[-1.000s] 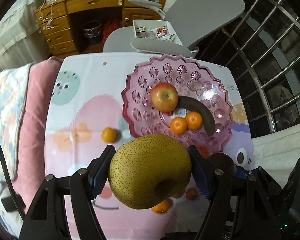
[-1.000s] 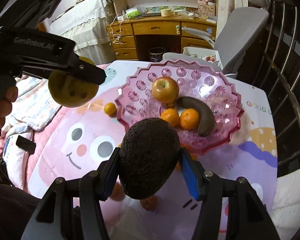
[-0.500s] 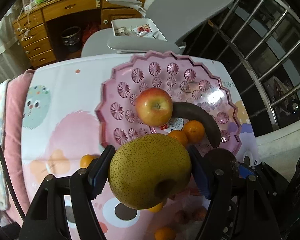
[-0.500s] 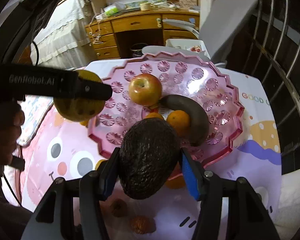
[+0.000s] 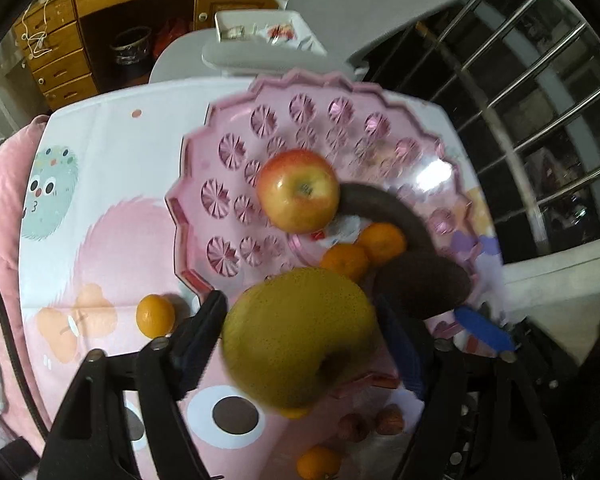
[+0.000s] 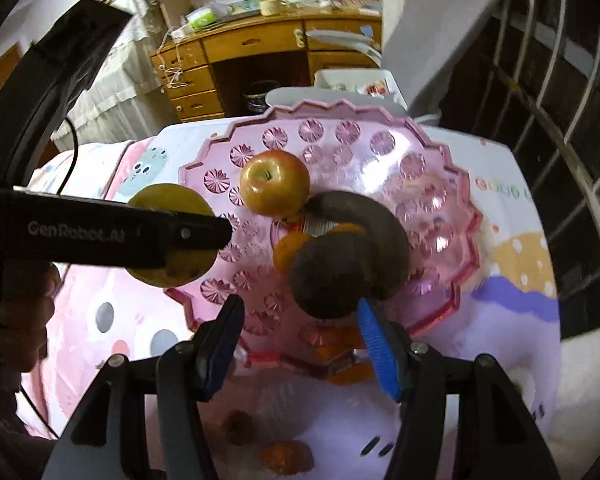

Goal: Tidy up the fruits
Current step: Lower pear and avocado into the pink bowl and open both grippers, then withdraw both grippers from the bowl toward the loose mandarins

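Two fruits are mid-air over the pink bowl [image 6: 440,208], one at each of your grippers. Your left gripper [image 5: 300,328] is clamped on the pear [image 5: 296,336], its fingers pressed to both flanks, and it hangs above the bowl's near-left rim; in the right wrist view the same pear [image 6: 168,236] shows behind the black finger [image 6: 148,234] of that gripper, just left of the bowl's edge. Your right gripper [image 6: 300,344] has its fingers spread wide, and the avocado [image 6: 332,276] sits just ahead of them, clear of the left pad and close to the blue right pad (whether it touches that pad is hard to tell through the blur). The avocado is over the near part of the bowl, in front of the dark banana [image 6: 376,232]; whether it rests on the fruit there cannot be told.

Inside the bowl lie the apple [image 5: 298,192], upright with its stem end showing, the banana curving to its right, and two oranges [image 5: 364,250] side by side between apple and avocado. On the cartoon-printed cloth [image 5: 100,240] outside the bowl, one orange [image 5: 155,316] lies left of the rim, another [image 5: 318,462] near the bottom edge, and two walnuts [image 5: 372,426] close together
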`<state>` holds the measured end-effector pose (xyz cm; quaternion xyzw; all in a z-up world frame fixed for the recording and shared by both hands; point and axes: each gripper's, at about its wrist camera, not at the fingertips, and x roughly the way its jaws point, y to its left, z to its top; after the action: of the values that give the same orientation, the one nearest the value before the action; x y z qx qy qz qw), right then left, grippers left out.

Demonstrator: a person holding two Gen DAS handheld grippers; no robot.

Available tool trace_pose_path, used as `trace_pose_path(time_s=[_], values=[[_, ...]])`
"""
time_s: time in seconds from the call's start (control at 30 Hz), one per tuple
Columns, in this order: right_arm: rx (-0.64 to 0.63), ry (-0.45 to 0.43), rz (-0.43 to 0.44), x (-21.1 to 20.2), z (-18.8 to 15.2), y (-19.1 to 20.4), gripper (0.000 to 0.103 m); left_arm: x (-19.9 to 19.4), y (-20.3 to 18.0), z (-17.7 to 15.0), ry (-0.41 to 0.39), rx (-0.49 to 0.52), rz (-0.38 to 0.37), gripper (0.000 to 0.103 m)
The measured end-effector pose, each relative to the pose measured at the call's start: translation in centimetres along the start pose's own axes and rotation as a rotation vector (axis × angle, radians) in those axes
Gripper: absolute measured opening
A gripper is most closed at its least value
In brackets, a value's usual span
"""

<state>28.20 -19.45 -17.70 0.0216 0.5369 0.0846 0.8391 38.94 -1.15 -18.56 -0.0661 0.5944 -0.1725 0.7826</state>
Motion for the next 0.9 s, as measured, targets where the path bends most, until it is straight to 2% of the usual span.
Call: trace_pose_path(time_s=[0.07, 0.33, 0.6, 0.67, 0.77, 0.9], values=[[0.035, 0.001, 0.009, -0.4, -0.3, -0.3, 0.06, -0.8, -0.2, 0.0, -0.025, 0.009, -0.004, 0.088], [0.119, -0.013, 0.012, -3.0, -1.7, -0.7, 0.06, -4.2, -0.7, -1.7, -0.07, 0.015, 0.004, 0.088], [0.183, 0.004, 0.095, -4.8, -3.6, -1.2, 0.06, -8.6, -0.7, -5.2, -0.133, -0.044, 0.08, 0.088], [0.193, 0.005, 0.12, -5.3, -4.3, -1.4, 0.06, -9.3, -0.6, -6.3, -0.133, -0.073, 0.107, 0.088], [0.217, 0.023, 0.159, -6.0, -5.3, -1.9, 0.06, -10.3, -0.5, -8.2, -0.131, -0.114, 0.109, 0.088], [0.19, 0.043, 0.156, -7.0, -6.3, -2.1, 0.06, -11.7, -0.5, -10.1, -0.139, -0.157, 0.154, 0.088]])
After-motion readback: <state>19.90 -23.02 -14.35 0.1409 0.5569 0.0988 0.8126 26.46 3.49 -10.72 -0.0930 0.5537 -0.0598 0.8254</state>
